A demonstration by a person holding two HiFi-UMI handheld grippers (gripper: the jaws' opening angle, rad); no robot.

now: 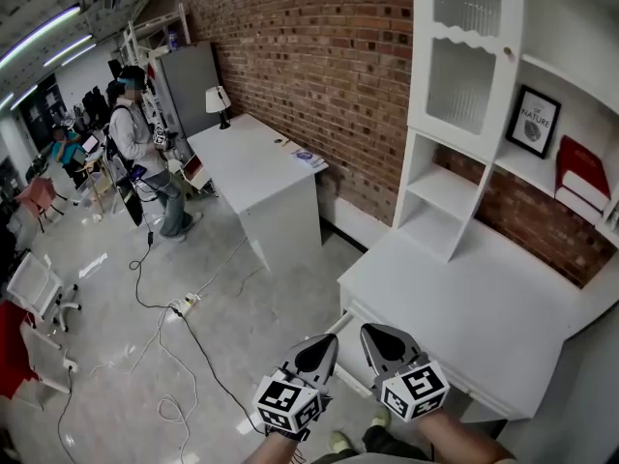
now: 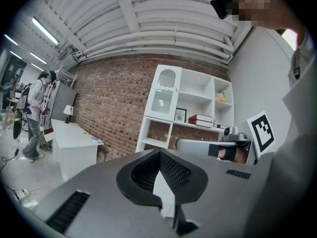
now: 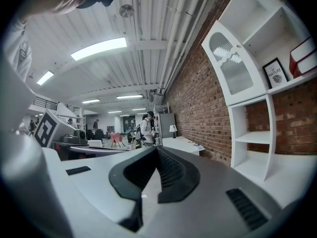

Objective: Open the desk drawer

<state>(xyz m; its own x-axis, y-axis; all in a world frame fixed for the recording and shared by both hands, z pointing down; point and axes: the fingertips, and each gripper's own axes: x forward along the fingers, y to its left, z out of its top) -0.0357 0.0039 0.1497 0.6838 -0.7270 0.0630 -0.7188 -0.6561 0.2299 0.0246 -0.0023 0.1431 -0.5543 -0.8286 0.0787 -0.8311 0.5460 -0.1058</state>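
Note:
The white desk [image 1: 464,307] with a tall hutch [image 1: 464,95] stands at the right of the head view. A narrow strip of its drawer front [image 1: 344,323] shows under the near edge; the grippers hide the rest. Both grippers hover side by side just in front of that edge, touching nothing. My left gripper [image 1: 327,344] is shut and empty, its dark pads meeting at the tip [image 2: 159,155]. My right gripper [image 1: 373,334] is shut and empty too [image 3: 157,151], and shows in the left gripper view [image 2: 218,148]. The hutch appears in both gripper views [image 2: 185,108] [image 3: 247,68].
A second white desk [image 1: 261,167] with a small lamp [image 1: 219,102] stands along the brick wall [image 1: 319,56]. A person [image 1: 145,153] stands on the floor beyond it. Cables [image 1: 184,356] trail across the grey floor, and white chairs [image 1: 39,288] sit at the left.

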